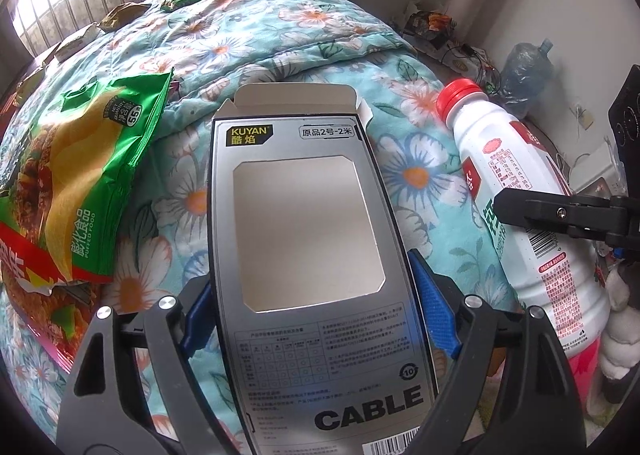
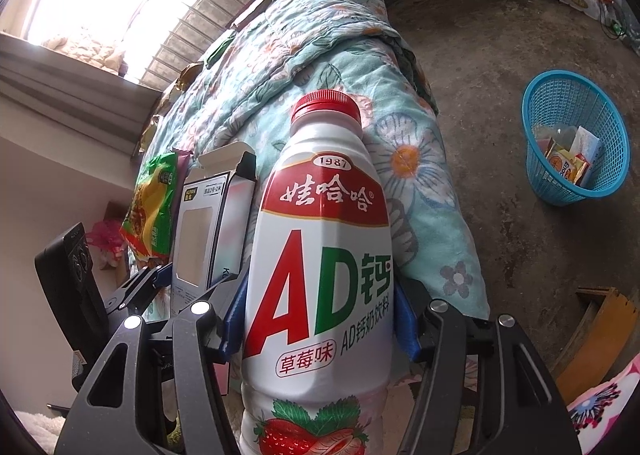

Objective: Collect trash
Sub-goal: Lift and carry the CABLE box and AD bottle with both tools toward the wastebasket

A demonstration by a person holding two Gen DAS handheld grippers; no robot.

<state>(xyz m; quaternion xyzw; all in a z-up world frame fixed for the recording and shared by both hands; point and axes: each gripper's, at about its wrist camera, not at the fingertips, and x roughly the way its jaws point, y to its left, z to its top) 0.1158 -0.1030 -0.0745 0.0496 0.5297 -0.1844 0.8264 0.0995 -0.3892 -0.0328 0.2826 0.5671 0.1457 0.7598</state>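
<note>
Left wrist view: left gripper (image 1: 316, 311) pinching cable box (image 1: 304, 223); right gripper (image 2: 320, 319) clamped on milk bottle (image 2: 320, 255), both above bed (image 2: 320, 35). Blue basket (image 2: 576, 143) on floor partly filled. Chip bag (image 1: 88, 183) and far wrappers (image 1: 120, 13) left.

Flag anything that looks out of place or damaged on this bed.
Snack wrappers litter the floral quilt: a torn-open green chip bag lies beside the held cable box, with more wrappers along the far edge. The milk bottle looks intact, cap on.
</note>
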